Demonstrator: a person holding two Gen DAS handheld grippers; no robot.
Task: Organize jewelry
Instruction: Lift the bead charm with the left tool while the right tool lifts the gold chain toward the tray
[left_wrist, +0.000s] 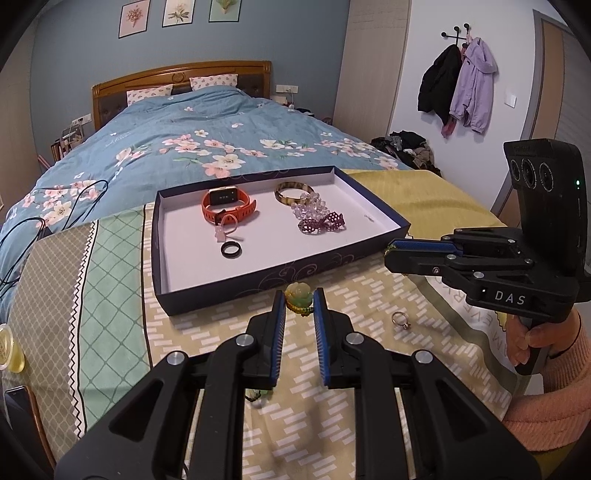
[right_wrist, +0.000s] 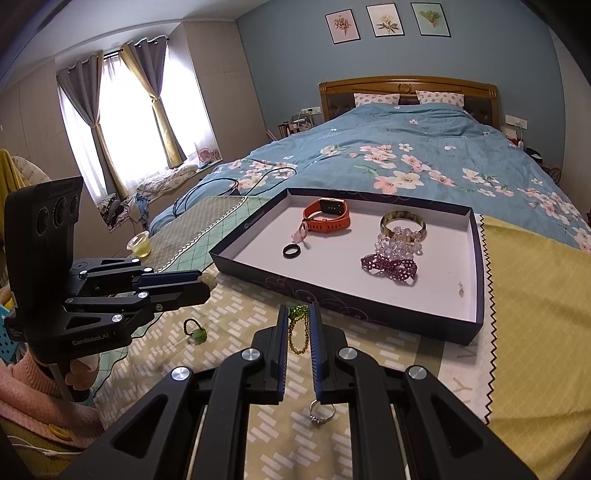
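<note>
Just short of the tray (left_wrist: 207, 295), near its front wall: left gripper (left_wrist: 300, 301) clamped on a green flower pendant (left_wrist: 298, 293) with a beaded cord, pads nearly together, piece pinched at the very tips and raised off the cloth. Likely carried that way to clear the low wall on the way in. Over to the right, right gripper (right_wrist: 295, 314) likewise closed on a green-and-gold bead chain (right_wrist: 297, 332), pinched at its top end, loop hanging free below the tips. Held by one end, presumably so the chain drapes straight instead of bunching.

Inside the tray, already sorted into loose groups: orange watch (left_wrist: 227, 205), pale pink charm (left_wrist: 225, 229) and black ring (left_wrist: 231, 250) to one side; amber bangle (left_wrist: 293, 192), clear crystal bracelet (left_wrist: 308, 206) and purple bead bracelet (left_wrist: 323, 223) to the other. Near right part bare, room for more.

Left on the patterned cloth (left_wrist: 332, 406), outside the tray: silver ring (left_wrist: 400, 319) with a stone, below and behind the right gripper's tips; small bead loop with a green charm (right_wrist: 195, 332), near the left gripper. Both untouched.

Roughly halfway by count: six pieces in, two in transit, two waiting. Next move likely a short carry forward over the wall, then release; risk of the hanging chain snagging the wall edge.
</note>
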